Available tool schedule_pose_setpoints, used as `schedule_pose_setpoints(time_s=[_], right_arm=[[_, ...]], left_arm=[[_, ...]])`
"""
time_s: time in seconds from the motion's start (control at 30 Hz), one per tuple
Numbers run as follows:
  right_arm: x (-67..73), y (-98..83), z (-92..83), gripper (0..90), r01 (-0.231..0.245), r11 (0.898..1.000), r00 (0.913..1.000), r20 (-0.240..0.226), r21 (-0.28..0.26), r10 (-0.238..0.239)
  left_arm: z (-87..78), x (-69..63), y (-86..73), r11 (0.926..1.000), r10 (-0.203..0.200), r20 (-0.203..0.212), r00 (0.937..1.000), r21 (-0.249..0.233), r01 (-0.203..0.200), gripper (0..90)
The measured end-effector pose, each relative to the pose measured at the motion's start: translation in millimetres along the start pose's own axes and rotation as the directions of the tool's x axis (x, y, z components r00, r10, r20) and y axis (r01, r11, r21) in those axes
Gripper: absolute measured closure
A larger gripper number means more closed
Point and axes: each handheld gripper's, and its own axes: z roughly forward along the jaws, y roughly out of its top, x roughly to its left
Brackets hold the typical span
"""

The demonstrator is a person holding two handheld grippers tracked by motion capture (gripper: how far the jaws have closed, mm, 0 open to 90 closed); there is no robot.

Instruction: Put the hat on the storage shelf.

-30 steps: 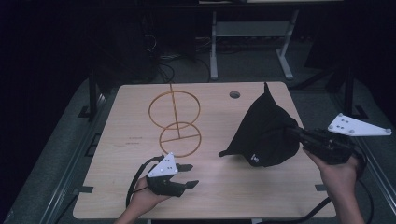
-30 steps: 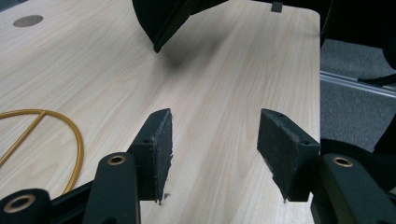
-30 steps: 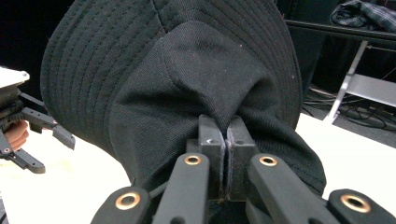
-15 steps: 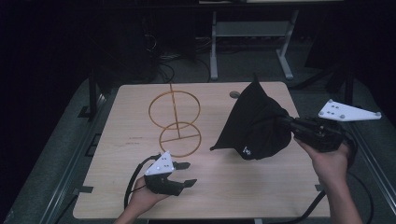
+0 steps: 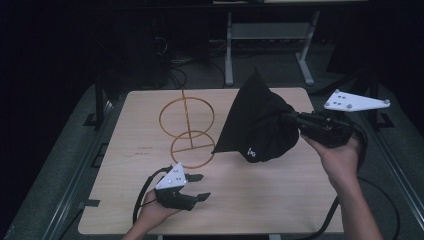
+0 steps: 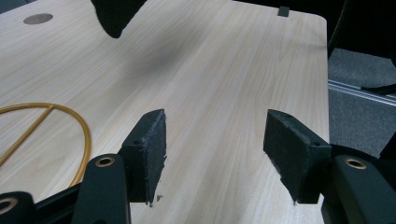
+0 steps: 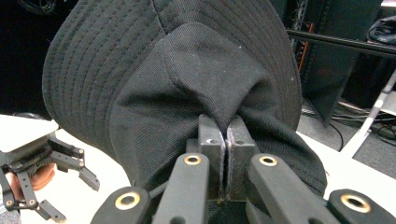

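Right gripper (image 7: 226, 140): jaws pressed together on a fold of the black hat (image 5: 260, 125), holding it clear of the table (image 5: 280, 200) above the right half. Left gripper (image 5: 198, 186): jaws spread apart, gripping nothing, low near the front edge. A gold wire stand (image 5: 187, 130) sits left of centre, beside the hat.

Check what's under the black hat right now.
The hat hangs off the table, pinched in the right claw. Bare wood and its shadow show beneath the brim in the left claw's view. The tabletop behind the hat stays hidden. The wire stand sits beside it.
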Motion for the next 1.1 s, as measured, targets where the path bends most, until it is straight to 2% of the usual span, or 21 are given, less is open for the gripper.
schedule_pose_setpoints(time_s=[0.33,0.5,1.03,1.1], right_arm=[[2.6,11.3,16.3,87.8,0.001,1.0,0.9998,-0.022,0.002,-0.001],[5.0,17.2,23.0,87.8,0.002,1.0,0.9995,-0.032,-0.003,-0.002],[11.6,44.8,44.2,87.8,0.016,1.0,0.9979,-0.063,0.006,-0.016],[12.9,49.1,47.4,87.8,0.02,1.0,0.9977,-0.065,0.011,-0.019]], left_arm=[[2.6,-0.3,-1.4,1.0,0.0,-0.008,1.0,0.0,0.0,37.3],[4.3,-2.3,-3.7,0.9998,0.001,-0.015,0.9999,0.018,-0.001,35.8],[1.5,0.4,-4.0,1.0,-0.002,-0.021,0.9998,0.004,0.002,35.5],[1.1,0.6,-4.0,0.9999,-0.013,-0.02,0.9997,0.001,0.013,35.6]])
